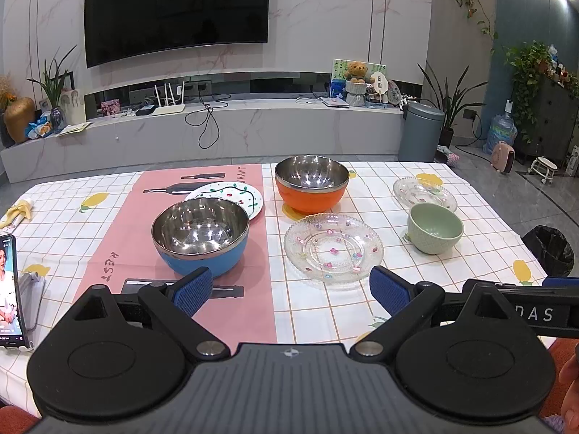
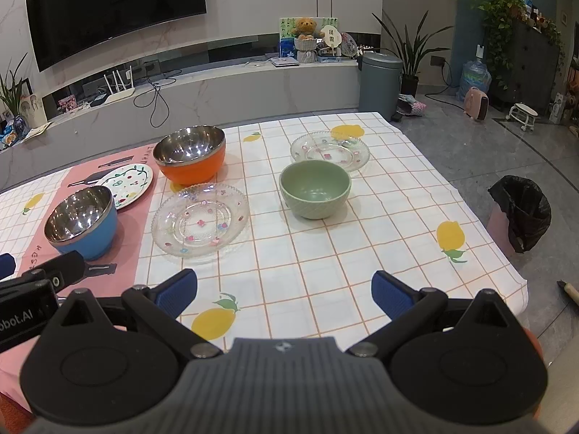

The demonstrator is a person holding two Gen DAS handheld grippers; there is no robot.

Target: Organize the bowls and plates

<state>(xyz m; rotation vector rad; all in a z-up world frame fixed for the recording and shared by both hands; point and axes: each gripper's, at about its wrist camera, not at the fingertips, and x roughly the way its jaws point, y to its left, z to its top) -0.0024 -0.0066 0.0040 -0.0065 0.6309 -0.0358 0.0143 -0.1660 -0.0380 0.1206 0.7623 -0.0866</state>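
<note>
Nearest to me, bottom of both views: my left gripper (image 1: 289,289) with its blue pads spread wide and nothing between them, and my right gripper (image 2: 284,294) just the same, wide apart and empty. Both hover low over the near edge of the table (image 2: 362,253), which I'd guess is a ready stance, since nothing has been picked up yet.

Just past the left pads, left of centre in the left wrist view, sits the blue bowl (image 1: 201,240) on the pink placemat (image 1: 119,238). Its steel inside is bare, only reflections. To its right, centre frame, lies the large glass plate (image 1: 333,247) with little flowers, flat on the checked cloth, nothing on it.

Moving out: in the right wrist view the green bowl (image 2: 315,190) stands mid-frame, upright and empty, well apart from the large plate. Just behind it, the small glass plate (image 2: 330,150), also bare; from here I can't tell if they touch.

Farther back, the orange bowl (image 1: 311,184) sits above centre in the left view, steel inside, nothing in it. The painted plate (image 1: 231,197) lies on the placemat, partly hidden behind the blue bowl's rim.

So everything's scattered singly: three bowls, three plates, no stacks. My read is that the two steel bowls would nest, and the plates would pile largest at the bottom.

Far left edge, a phone (image 1: 9,289) on a stand.
</note>
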